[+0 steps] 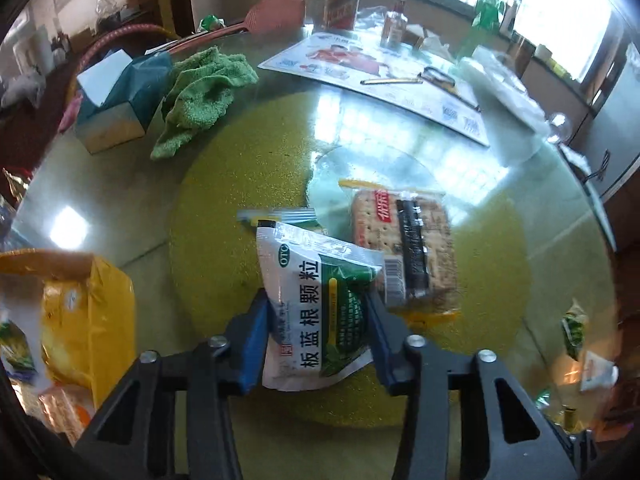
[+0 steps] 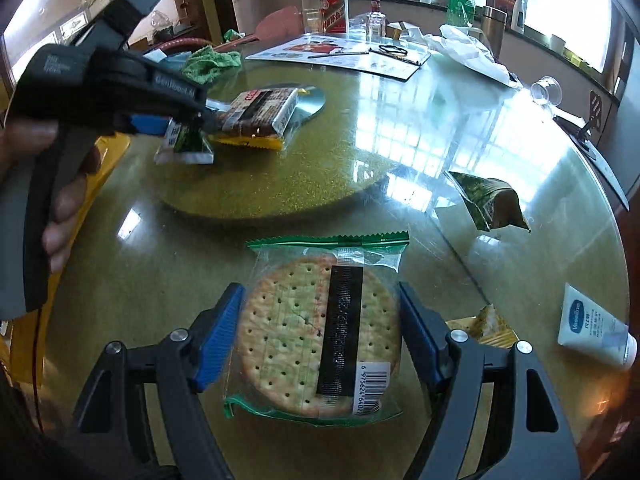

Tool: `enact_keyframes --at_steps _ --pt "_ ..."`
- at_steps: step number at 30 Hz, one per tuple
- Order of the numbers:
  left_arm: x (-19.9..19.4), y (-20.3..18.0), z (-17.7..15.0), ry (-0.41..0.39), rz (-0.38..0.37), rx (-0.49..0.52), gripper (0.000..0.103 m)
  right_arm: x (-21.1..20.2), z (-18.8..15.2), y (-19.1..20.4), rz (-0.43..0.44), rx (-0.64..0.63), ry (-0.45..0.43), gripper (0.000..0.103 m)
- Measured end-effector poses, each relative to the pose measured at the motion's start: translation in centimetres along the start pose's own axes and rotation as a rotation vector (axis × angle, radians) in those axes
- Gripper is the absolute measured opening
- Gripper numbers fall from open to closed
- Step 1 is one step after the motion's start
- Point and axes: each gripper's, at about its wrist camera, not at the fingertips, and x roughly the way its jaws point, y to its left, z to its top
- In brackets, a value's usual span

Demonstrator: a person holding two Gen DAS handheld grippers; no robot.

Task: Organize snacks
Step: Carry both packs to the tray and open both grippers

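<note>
Two grippers | left gripper (image 1: pixel 316 320) clamped on sachet (image 1: pixel 316 300), long axis along fingers, over turntable (image 1: pixel 224 208) | right gripper (image 2: pixel 320 332) apart, astride cracker pack (image 2: pixel 320 336) on glass, nearer it.

White-green sachet (image 1: pixel 316 304) beside square cracker pack (image 1: pixel 404 248).

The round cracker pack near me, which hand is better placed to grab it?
Right. The right gripper already straddles the round cracker pack, while the left gripper is busy gripping the green-and-white sachet.
</note>
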Motion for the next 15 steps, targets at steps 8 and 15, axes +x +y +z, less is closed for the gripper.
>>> enact_keyframes --at_steps 8,15 --pt "-5.0 3.3 -5.3 0.116 -0.245 -0.149 0.030 -0.8 0.2 -0.5 0.184 0.046 -0.031 0.076" --pt "-13.2 8.5 -9.9 0.026 -0.339 -0.223 0.028 -6.1 -0.6 2.5 0.316 0.047 -0.105 0.075"
